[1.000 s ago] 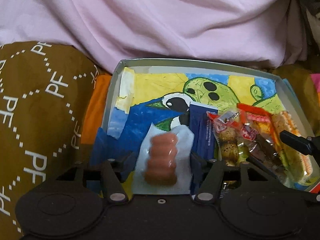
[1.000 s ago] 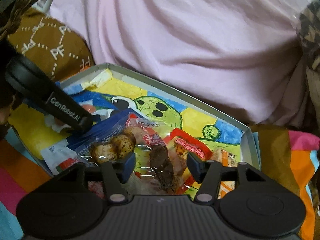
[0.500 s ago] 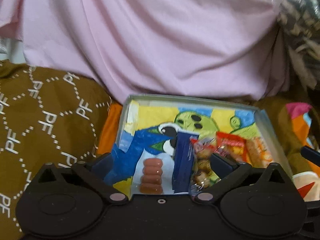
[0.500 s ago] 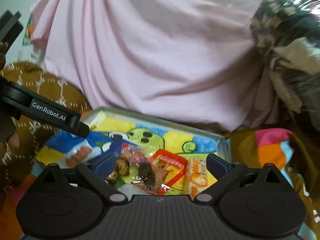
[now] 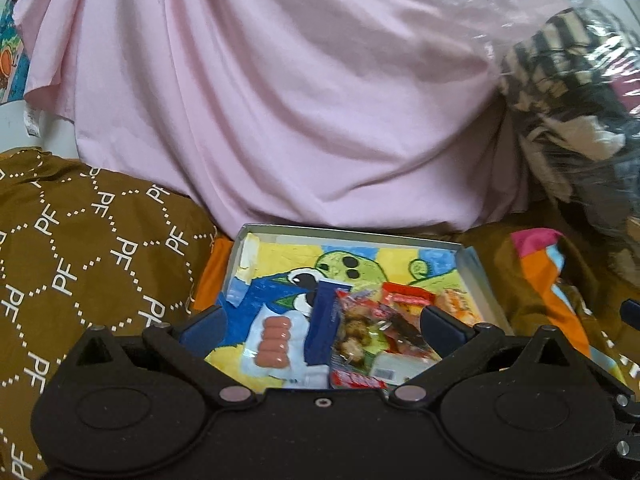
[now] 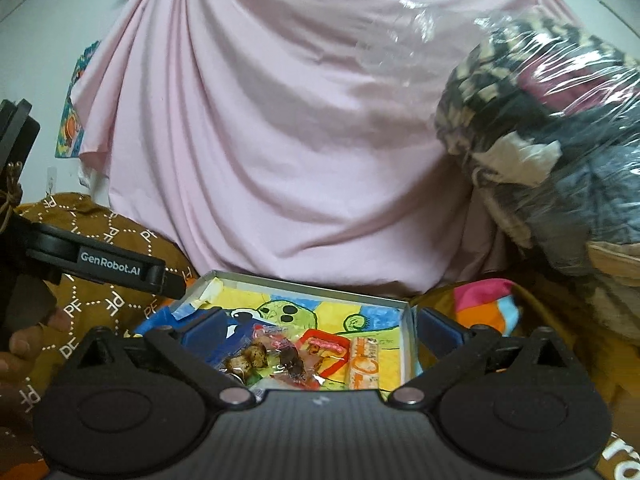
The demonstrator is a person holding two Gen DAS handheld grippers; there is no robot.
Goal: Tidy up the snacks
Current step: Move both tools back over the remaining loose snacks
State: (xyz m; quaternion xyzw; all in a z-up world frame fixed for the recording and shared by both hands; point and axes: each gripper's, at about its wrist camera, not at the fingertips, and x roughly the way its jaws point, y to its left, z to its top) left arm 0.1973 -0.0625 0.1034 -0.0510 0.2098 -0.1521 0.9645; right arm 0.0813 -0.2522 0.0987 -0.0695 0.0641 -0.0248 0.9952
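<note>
A shallow grey tray (image 5: 352,234) lined with a bright drawing lies on the bedding; it also shows in the right wrist view (image 6: 308,283). In it lie a sausage pack (image 5: 274,340), a dark blue packet (image 5: 322,316), a clear bag of brown snacks (image 5: 356,332), a red packet (image 5: 408,300) and an orange-white bar (image 6: 364,362). My left gripper (image 5: 322,326) is open and empty, raised above the tray's near side. My right gripper (image 6: 320,326) is open and empty, above the tray's near side. The left gripper's body (image 6: 104,268) shows at the left of the right wrist view.
A pink sheet (image 5: 300,100) hangs behind the tray. A brown patterned cushion (image 5: 80,248) lies left of it. A plastic-wrapped bundle of fabric (image 6: 552,140) sits at the right. Orange, pink and blue cloth (image 5: 540,264) lies right of the tray.
Both grippers have opened wide and pulled back and up from the tray. The sausage pack and the brown snack bag, earlier between the fingers, now lie in the tray.
</note>
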